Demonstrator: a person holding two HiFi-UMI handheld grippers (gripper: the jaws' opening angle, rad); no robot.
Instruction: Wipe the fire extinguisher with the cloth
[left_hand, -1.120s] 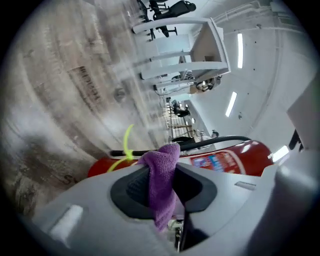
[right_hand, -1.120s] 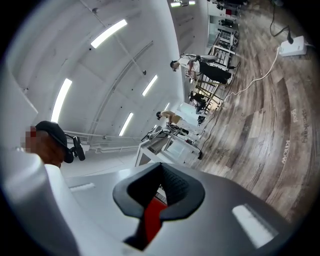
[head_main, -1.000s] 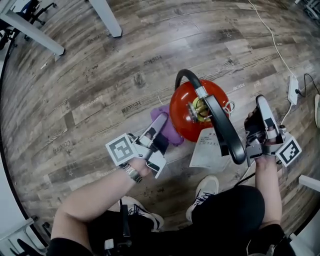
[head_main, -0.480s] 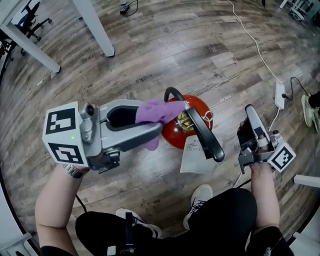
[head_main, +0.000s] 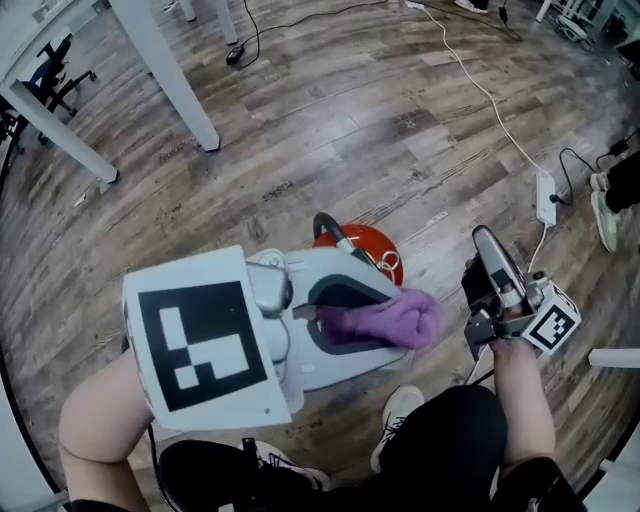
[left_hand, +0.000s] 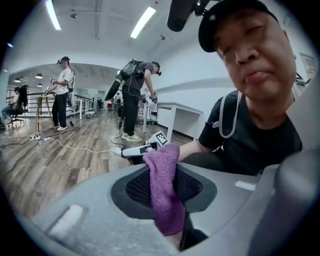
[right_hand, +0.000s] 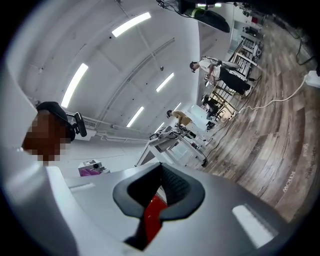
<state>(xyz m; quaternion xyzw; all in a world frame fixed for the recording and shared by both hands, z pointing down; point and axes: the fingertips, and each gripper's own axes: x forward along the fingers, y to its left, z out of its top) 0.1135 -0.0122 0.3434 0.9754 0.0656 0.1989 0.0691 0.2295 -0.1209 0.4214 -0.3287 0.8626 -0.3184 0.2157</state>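
Cloth (head_main: 380, 322), purple, is pinched in the left gripper (head_main: 415, 320), held high and apart from the red fire extinguisher (head_main: 372, 240) standing on the wood floor (head_main: 300, 120). The right gripper (head_main: 483, 240) is clenched shut nearby. No wiping contact now; next, the cloth likely needs lowering onto the cylinder.

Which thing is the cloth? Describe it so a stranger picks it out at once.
Start at the red fire extinguisher standing on the wooden floor in the middle of the head view. Nearer the person is the big grey left gripper with its black-and-white marker cube. The cloth is the fuzzy purple wad pinched in its jaws, the only soft purple thing there.
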